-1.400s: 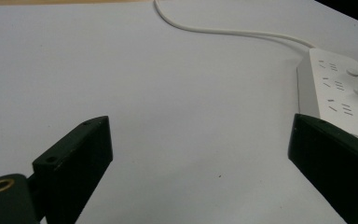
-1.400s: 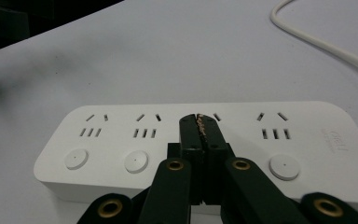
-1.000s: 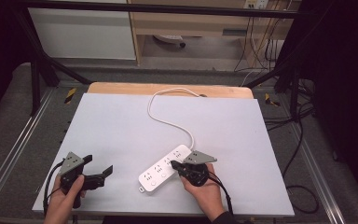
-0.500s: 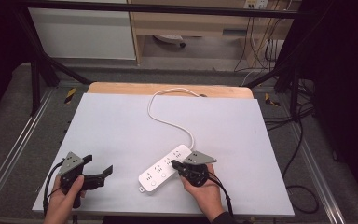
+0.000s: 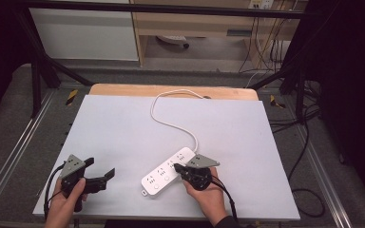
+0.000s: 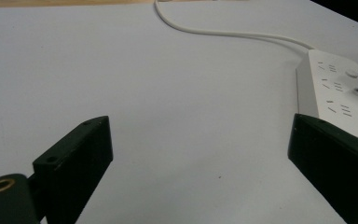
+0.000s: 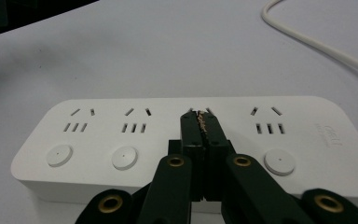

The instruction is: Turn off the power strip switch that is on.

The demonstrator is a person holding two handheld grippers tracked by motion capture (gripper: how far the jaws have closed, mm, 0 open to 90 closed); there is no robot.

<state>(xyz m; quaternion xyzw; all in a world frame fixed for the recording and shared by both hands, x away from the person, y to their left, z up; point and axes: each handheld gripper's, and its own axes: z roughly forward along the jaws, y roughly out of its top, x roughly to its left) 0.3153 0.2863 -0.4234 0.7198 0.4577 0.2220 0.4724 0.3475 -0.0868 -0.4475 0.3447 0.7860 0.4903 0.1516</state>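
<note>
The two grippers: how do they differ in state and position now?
The left gripper has its jaws wide apart over bare table, away from the power strip. The right gripper has its jaws closed together, tips on the strip's third socket set. Each is held in one hand.

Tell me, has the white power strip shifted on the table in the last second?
No. The white plastic power strip lies at the same spot against the table's wooden far edge, with the right hand-held gripper on it.

white sheet (image 5: 123, 137) over wooden tabletop (image 5: 123, 89); wheeled shelf unit (image 5: 190, 28) behind; cables (image 5: 309, 142) on grey floor.
</note>
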